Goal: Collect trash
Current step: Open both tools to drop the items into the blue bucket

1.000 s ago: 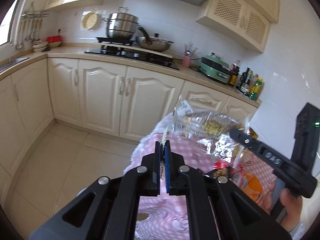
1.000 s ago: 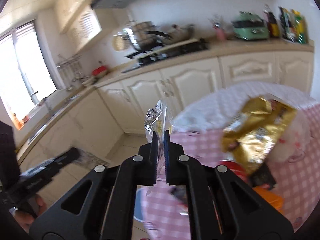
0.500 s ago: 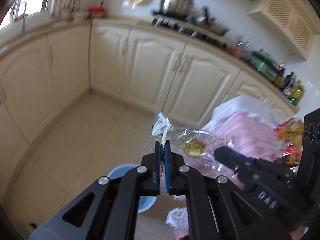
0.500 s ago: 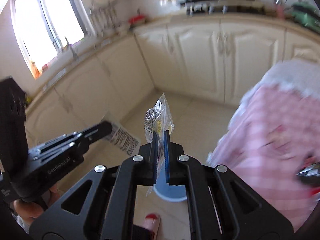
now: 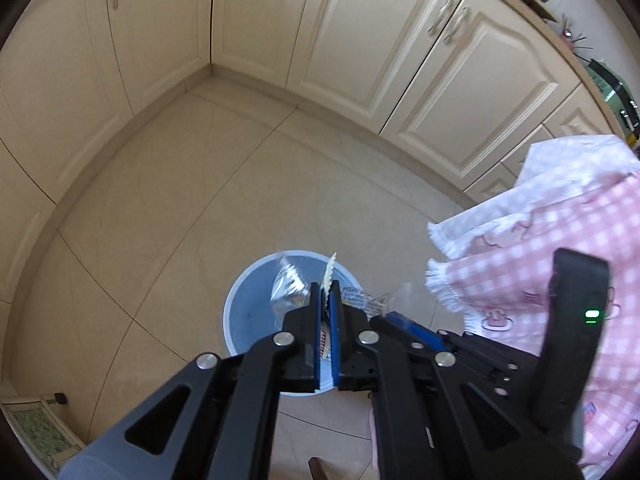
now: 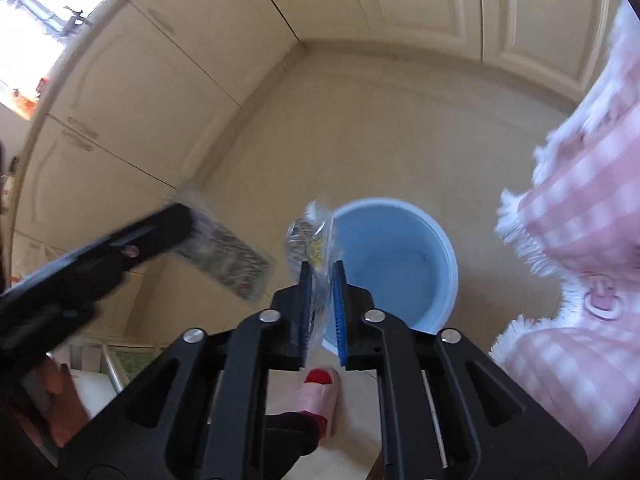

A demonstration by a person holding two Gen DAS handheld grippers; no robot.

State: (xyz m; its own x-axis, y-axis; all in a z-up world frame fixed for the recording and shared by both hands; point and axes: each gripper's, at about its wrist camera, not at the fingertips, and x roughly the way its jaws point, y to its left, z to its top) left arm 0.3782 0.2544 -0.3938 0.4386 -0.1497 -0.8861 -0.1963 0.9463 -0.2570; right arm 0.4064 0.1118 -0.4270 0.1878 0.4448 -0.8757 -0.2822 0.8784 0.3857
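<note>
My left gripper [image 5: 325,292] is shut on a thin wrapper [image 5: 330,268] with a serrated cream edge, held over a light blue bin [image 5: 256,320] on the floor. In the right wrist view that left gripper [image 6: 180,220] comes in from the left, its wrapper [image 6: 228,264] blurred and beside the bin. My right gripper [image 6: 320,268] hangs at the near rim of the bin [image 6: 400,264]. Its jaws are opening, and a clear wrapper [image 6: 310,232] with yellow print stands loose between them. The right gripper [image 5: 390,318] also shows close beside the left one.
A pink checked tablecloth [image 5: 560,240] with a white fringe hangs at the right, close to the bin. Cream cabinet doors [image 5: 400,60] wrap around the tiled floor [image 5: 180,200]. A person's foot [image 6: 320,384] in a pink slipper stands just before the bin.
Both grippers have dropped from the table down to the blue bin and tilted toward the floor. The right jaws have parted around the clear wrapper. The left stays shut on its wrapper.
</note>
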